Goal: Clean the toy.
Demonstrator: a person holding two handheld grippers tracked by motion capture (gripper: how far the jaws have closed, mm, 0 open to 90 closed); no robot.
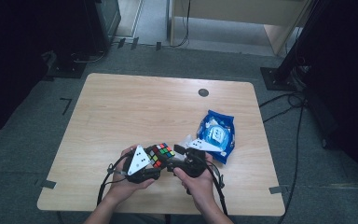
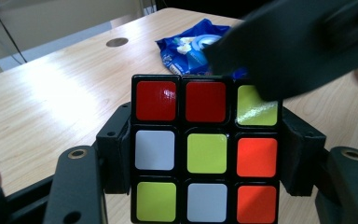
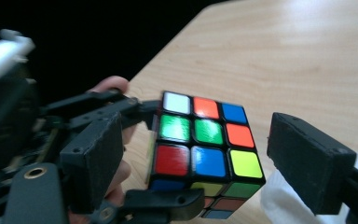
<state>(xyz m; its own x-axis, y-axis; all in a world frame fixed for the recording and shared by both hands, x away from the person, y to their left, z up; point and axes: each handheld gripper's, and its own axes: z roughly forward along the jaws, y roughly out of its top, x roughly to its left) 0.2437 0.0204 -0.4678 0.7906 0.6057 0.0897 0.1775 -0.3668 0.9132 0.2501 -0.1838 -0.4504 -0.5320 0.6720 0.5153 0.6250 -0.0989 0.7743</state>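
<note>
High view: wooden table (image 1: 121, 112), grey carpet (image 1: 317, 168)

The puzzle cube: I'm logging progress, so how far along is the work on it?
Done: the cube is off the table, clamped between the left gripper pads. In hand: the right gripper stands open around it, pads not pressing. Left: the faces are mixed, with red, yellow, white and orange on one face and green, blue, orange on another, so it is far from solved. The blue packet lies aside.
</note>
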